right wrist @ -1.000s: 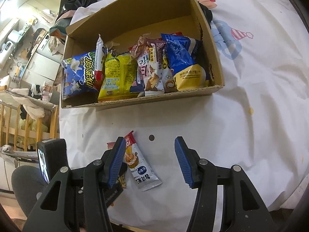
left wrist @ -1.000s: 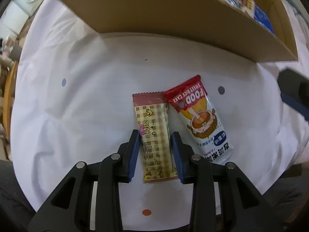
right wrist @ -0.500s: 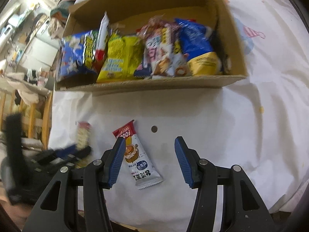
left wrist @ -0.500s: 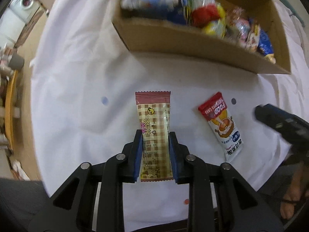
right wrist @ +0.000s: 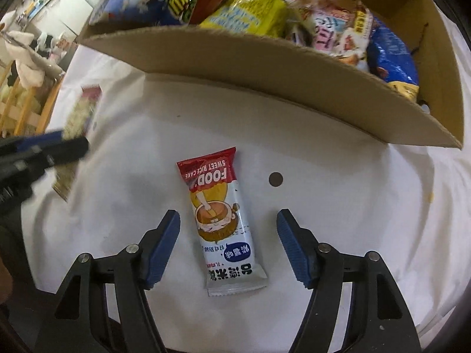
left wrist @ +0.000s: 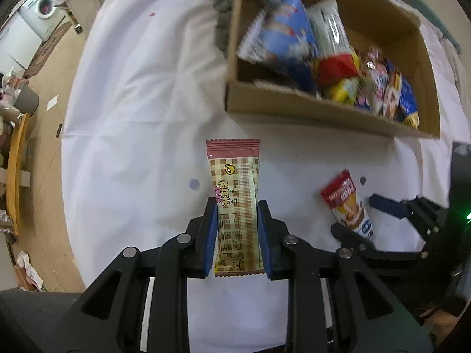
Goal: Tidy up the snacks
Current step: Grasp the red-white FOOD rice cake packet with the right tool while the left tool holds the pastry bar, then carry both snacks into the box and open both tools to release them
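Clamping the checked bar (left wrist: 235, 206) across its lower half with the left gripper (left wrist: 237, 235), pads pressing both long edges, bar hanging clear of the cloth (left wrist: 141, 117). Straddling the rice cake (right wrist: 219, 223) with the right gripper (right wrist: 228, 247), jaws just widening, standing off on either side and pinching nothing; packet lying flat on the cloth, red end toward the box (right wrist: 265, 58).

Judging both packets light and flat, film glossy and likely slippery, contents probably crumbling under a hard squeeze. Taking hold across the narrow width near the middle looking best, avoiding the crimped ends.

Resting on soft white cloth, wrinkled and marked with dots, likely bunching under scraping fingertips. Sitting just behind, the box already crowded with upright bags. Showing beyond the table: wooden floor, a washer (left wrist: 44, 8), household clutter.
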The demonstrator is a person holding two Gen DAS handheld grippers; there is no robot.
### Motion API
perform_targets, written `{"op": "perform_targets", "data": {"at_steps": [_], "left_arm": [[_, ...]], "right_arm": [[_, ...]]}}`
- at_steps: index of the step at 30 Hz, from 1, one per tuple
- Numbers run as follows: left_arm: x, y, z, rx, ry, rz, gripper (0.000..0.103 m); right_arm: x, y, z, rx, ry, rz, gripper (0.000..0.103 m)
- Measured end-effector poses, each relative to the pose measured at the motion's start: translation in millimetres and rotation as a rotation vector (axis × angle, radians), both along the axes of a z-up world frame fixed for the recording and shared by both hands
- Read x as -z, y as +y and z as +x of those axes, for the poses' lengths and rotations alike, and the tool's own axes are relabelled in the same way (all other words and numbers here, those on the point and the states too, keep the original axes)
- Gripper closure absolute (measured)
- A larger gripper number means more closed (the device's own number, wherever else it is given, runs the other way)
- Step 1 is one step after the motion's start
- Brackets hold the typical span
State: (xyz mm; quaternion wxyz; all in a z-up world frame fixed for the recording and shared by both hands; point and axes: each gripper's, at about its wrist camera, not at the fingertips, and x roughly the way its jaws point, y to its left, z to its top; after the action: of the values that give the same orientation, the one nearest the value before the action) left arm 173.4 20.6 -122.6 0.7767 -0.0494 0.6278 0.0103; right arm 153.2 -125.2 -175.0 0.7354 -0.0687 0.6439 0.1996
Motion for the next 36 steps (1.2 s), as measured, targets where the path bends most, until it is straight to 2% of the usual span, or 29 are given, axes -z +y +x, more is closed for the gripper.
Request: {"op": "perform_targets", "data": {"at_steps": [5,8,9,12,15,19,22,25,36], "left_arm": [[-2.3,6.6,-0.6,-0.022,-0.003,-0.019,0.081],[-0.8,1.4,-0.8,-0.014,-0.010,0.004,0.081],[-1.4,1.0,-1.4,-0.010,-0.012,0.010,0.081],[1.2,-4.8,-1.4,-0.007,-0.022,0.015,0.081],[-0.4,-2.7,-1.5,-0.014,-0.028,0.017,0.081],[-2.8,0.3,-4.7,-0.018,-0.039,0.024,0.081],[-12.0,-1.1,-9.9,-0.011,-0.076,0.023,0.081],[-22.6,-4.8,-15.9,0.004,-0.135,0.050,0.081],[-37.9,-10.4,-26.9,0.042,-0.249,0.094,0.081]], "right_arm": [[1.6,14.0,-2.0,-0.050,-0.046,-0.059,0.036],[-0.2,19.3,-3.7,-0.070,-0.064,-0.061,0.058],[-1.5,19.9,-4.0,-0.076,-0.064,-0.058,0.070],[-15.3,16.6,-4.3,-0.085,-0.062,0.032,0.071],[-22.8,12.7,-2.5,-0.055,-0.061,0.073,0.071],[-29.8,8.0,-0.8,-0.045,-0.077,0.080,0.071],[-36.1,7.0,1.9,-0.037,-0.084,0.095,0.071],[-35.6,-11.8,-8.0,-0.027,-0.093,0.110,0.071],[-54.6,-37.4,-15.2,0.021,-0.127,0.167,0.071]]}}
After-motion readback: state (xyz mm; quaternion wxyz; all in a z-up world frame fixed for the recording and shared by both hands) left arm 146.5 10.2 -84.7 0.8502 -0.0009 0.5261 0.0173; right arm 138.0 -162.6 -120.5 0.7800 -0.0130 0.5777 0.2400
